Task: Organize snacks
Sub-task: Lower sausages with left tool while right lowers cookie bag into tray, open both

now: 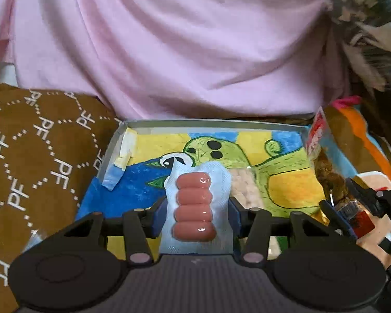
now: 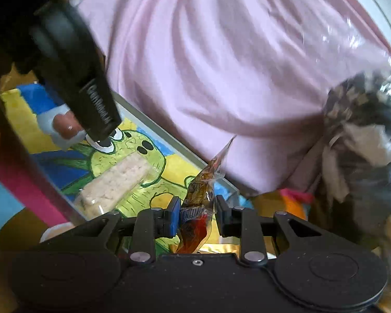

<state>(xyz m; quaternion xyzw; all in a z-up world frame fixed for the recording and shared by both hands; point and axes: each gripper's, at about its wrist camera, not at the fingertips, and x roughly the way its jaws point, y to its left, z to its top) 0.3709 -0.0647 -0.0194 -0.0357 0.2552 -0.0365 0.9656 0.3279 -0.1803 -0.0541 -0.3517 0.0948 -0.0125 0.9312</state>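
Here, a sausage pack is gripped by the left gripper above the painted tray; at three o'clock, a crinkly snack packet is clamped by the right gripper.

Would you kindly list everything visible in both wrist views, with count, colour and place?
sausage pack: one, pink sausages in pale blue wrap, between the left tool's fingers over the tray
rice cracker pack: one, beige in clear wrap, lying in the tray
snack packet: one, red-orange with clear film, between the right tool's fingers
tray: one, grey rim, painted green creature lining its floor
brown cloth: one, white PF print, left of the tray
pink fabric: one, behind the tray
left tool: black, blue pads
right tool: black, blue pads
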